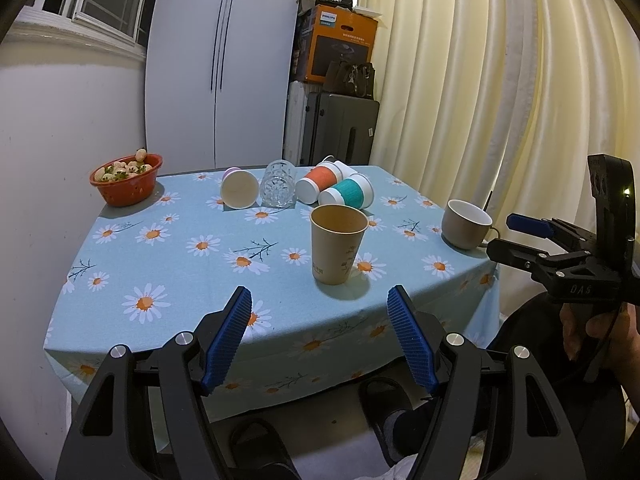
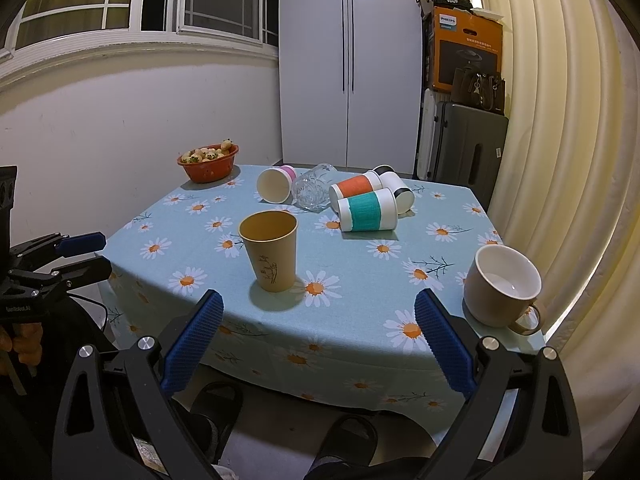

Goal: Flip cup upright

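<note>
A brown paper cup (image 1: 339,249) (image 2: 271,250) stands upright near the table's front. A tan mug (image 1: 466,223) (image 2: 500,286) stands upright at the right. Lying on their sides at the back are a pink cup (image 1: 239,189) (image 2: 275,184), a clear glass (image 1: 279,189) (image 2: 314,186), an orange-sleeved cup (image 1: 320,181) (image 2: 356,186), a teal-sleeved cup (image 1: 349,195) (image 2: 367,210) and a black-sleeved cup (image 2: 396,188). My left gripper (image 1: 320,308) is open and empty before the table's front edge. My right gripper (image 2: 319,312) is open and empty, also at the front edge.
A red bowl of fruit (image 1: 127,178) (image 2: 209,161) sits at the back left corner. The table has a blue daisy cloth (image 1: 180,256) (image 2: 360,264). A white cupboard, a suitcase and a curtain stand behind and to the right. Slippered feet show under the table.
</note>
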`<state>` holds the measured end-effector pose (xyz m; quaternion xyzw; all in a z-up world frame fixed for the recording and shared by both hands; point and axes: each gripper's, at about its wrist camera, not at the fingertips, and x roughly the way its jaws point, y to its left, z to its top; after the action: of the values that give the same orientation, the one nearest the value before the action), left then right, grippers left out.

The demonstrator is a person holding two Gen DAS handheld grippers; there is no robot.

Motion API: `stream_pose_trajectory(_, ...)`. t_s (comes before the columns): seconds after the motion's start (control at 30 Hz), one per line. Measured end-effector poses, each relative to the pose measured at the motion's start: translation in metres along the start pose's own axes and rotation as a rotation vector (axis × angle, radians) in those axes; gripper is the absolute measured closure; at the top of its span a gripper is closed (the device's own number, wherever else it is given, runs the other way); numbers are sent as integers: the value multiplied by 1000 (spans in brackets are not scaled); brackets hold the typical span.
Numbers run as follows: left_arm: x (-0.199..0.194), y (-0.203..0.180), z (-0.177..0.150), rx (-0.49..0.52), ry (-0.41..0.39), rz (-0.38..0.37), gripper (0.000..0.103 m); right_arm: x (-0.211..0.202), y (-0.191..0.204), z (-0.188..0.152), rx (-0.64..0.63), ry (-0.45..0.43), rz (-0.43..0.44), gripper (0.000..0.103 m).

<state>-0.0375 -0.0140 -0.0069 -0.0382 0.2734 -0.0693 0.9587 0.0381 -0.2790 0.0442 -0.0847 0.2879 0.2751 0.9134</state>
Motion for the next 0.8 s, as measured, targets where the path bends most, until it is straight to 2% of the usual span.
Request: stream_pose_trajectory(0.8,1,0,0,2,10,2,34,-1,-3,-2,-7,5,-3,7)
